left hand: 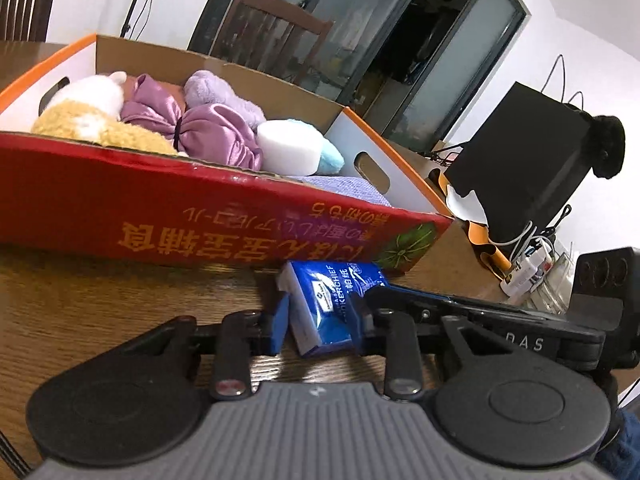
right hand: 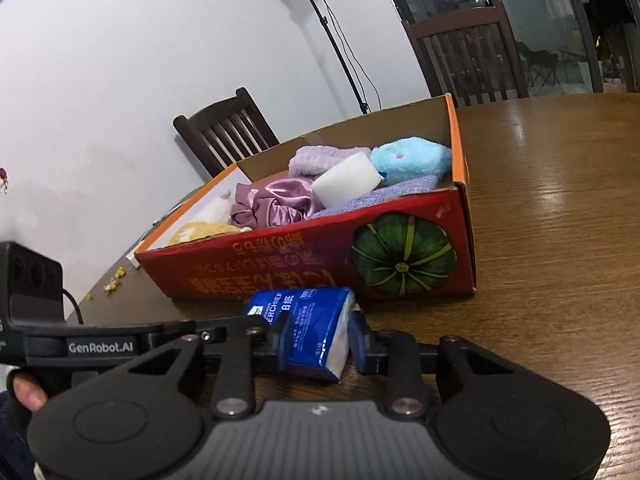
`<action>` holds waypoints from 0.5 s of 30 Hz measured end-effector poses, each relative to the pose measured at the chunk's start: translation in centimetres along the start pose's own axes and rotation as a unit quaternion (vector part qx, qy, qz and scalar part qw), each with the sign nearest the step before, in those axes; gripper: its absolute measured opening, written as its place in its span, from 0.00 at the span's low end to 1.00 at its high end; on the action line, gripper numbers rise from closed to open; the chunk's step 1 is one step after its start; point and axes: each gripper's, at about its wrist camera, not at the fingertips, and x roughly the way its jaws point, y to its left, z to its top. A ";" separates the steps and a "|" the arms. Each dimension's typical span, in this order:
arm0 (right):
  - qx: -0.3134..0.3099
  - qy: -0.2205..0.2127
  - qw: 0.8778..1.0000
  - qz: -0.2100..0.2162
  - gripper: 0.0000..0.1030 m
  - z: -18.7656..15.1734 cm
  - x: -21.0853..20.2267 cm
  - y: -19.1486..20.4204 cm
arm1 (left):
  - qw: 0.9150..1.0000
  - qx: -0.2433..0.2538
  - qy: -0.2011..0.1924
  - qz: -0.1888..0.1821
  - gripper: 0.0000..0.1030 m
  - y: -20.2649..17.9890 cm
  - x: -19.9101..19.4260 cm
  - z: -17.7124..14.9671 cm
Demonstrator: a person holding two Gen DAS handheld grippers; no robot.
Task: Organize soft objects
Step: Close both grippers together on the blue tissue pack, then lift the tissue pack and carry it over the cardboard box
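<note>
A blue tissue pack (left hand: 328, 304) (right hand: 316, 328) lies on the wooden table just in front of the red cardboard box (left hand: 160, 208) (right hand: 320, 264). My left gripper (left hand: 320, 320) is shut on it, a blue pad against each side. My right gripper (right hand: 320, 336) grips what looks like the same pack, and its black frame (left hand: 500, 332) reaches in from the right in the left wrist view. Inside the box lie a yellow and white plush (left hand: 88, 112), purple satin cloth (left hand: 192, 128), a lilac plush (left hand: 216, 92), a white sponge (left hand: 284, 148) and a light blue plush (right hand: 412, 156).
A black bag (left hand: 532, 152) and a power strip with cables (left hand: 528, 268) stand past the box on the right. Dark wooden chairs (right hand: 224, 132) (right hand: 468, 52) flank the table. Small crumbs (right hand: 112, 280) lie near its left edge. A person's hand (right hand: 24, 392) holds the left gripper.
</note>
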 end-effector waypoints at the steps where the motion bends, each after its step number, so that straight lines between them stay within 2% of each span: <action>1: 0.000 0.000 1.000 0.001 0.27 0.0 0.0 0.0 | 1.000 0.000 0.000 0.000 0.30 0.0 -0.1 0.0; 13: -0.028 -0.001 1.000 -0.014 0.25 -0.2 -0.6 1.0 | 1.000 0.014 -0.002 0.008 0.29 -0.8 -0.6 -0.2; 15: -0.037 0.000 0.999 -0.017 0.25 -0.4 -1.4 2.0 | 1.000 0.018 -0.018 0.016 0.29 -1.7 -1.9 -0.7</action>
